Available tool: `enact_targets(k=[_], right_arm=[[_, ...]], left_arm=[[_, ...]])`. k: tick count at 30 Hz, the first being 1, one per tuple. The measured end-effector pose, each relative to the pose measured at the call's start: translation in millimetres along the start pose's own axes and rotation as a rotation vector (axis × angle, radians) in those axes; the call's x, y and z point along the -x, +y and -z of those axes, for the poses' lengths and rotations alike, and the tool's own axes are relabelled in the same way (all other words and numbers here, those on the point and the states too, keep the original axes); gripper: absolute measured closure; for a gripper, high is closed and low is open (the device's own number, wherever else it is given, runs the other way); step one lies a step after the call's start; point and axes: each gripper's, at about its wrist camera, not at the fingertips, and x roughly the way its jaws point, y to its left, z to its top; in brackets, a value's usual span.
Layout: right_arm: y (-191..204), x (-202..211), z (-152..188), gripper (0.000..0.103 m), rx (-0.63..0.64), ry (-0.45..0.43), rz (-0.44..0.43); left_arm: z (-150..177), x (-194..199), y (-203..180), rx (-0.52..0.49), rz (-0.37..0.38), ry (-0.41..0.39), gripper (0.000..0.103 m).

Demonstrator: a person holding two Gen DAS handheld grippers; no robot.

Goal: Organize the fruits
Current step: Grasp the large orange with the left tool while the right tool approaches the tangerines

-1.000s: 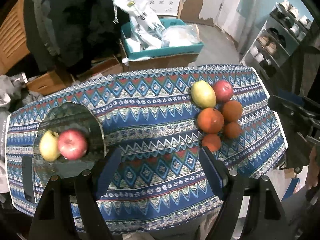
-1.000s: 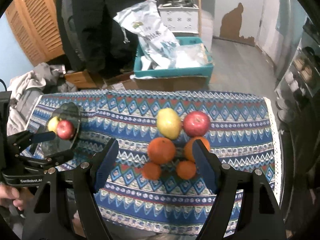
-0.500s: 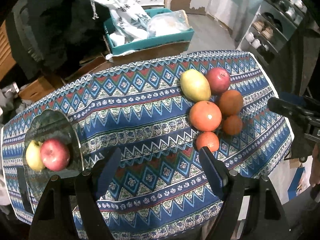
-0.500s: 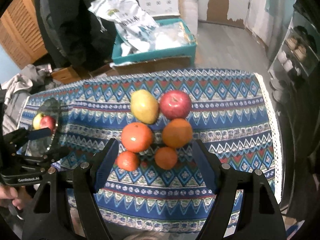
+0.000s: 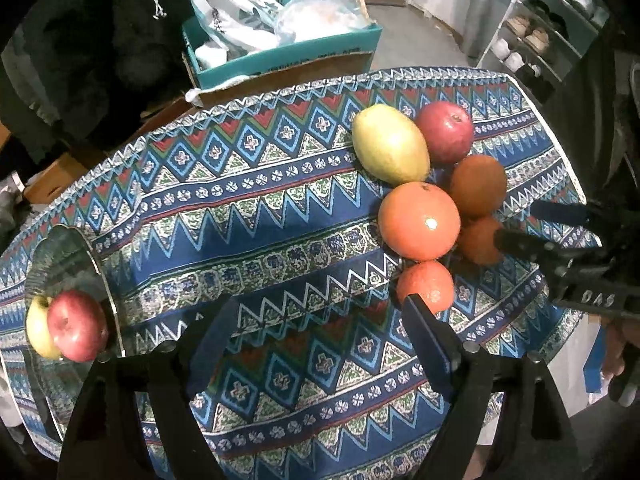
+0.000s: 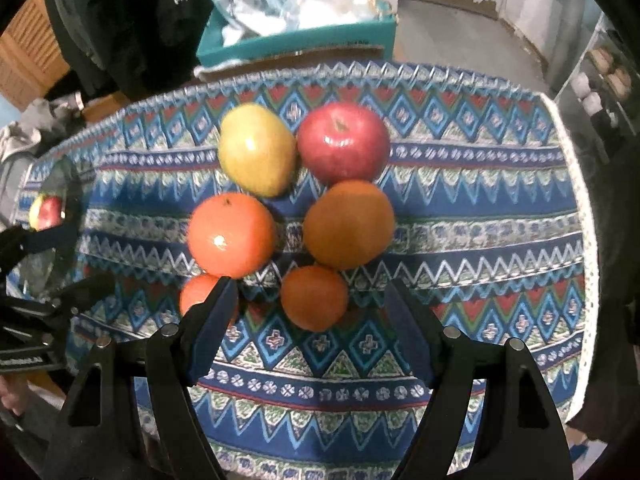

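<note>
Item: fruit cluster on a table draped in a blue, red and white zigzag-patterned cloth (image 6: pixel 480 216). Contents: one yellow-green pear-shaped fruit (image 6: pixel 256 148), one glossy red apple (image 6: pixel 343 142), two large round oranges (image 6: pixel 232 234) (image 6: pixel 349 224), and two small tangerines, the nearer-right one (image 6: pixel 314 298) and the nearer-left one (image 6: pixel 200 296), all touching or just beside one another toward the table's right end. Second lot: a clear glass plate (image 5: pixel 72 248) at the left end, holding a red apple (image 5: pixel 78 326) and a yellow-green fruit (image 5: pixel 36 328) side by side. Right gripper (image 6: pixel 310 328): jaws apart, nothing between the pads, pointing steeply down with the nearer-right tangerine just ahead and centred in its gap; its left finger overlaps the nearer-left tangerine in view. Left gripper (image 5: pixel 320 336): jaws opening, empty, over bare cloth between plate and cluster, the nearer-left tangerine (image 5: pixel 426 286) just off its right fingertip. Judgement: the right hand is the nearer to the cluster; the round tangerine has no long axis to favour, so a straight descent should suffice, with neighbours crowding the left finger as the risk.
</note>
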Motion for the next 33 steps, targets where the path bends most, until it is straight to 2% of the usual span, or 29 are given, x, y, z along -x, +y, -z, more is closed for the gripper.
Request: enact_targets(k=[11, 14, 16, 17, 23, 33], right_arm=[[-5.7, -43.2, 8.0, 0.027, 0.000, 0.073, -0.007], [-4.2, -50.0, 7.6, 0.041, 0.007, 0.078, -0.021], [-5.1, -53.0, 8.5, 0.054, 0.011, 0.086, -0.032], [-5.6, -53.5, 8.8, 0.056, 0.008, 0.087, -0.044], [-10.0, -45.5, 7.5, 0.057, -0.002, 0.068, -0.035], [-42.4, -13.2, 9.0, 0.057, -0.085, 0.014, 0.001]], left_arm=[[-9.1, -24.4, -3.1, 0.007, 0.010, 0.038, 0.018], [-11.6, -26.8, -4.7, 0.006, 0.017, 0.041, 0.018], [-13.8, -28.0, -6.4, 0.008, 0.022, 0.043, 0.018], [-14.3, -28.2, -7.3, 0.008, 0.026, 0.043, 0.018], [-24.1, -30.1, -19.3, 0.016, 0.057, 0.040, 0.018], [-40.3, -45.9, -47.4, 0.018, 0.075, 0.059, 0.018]])
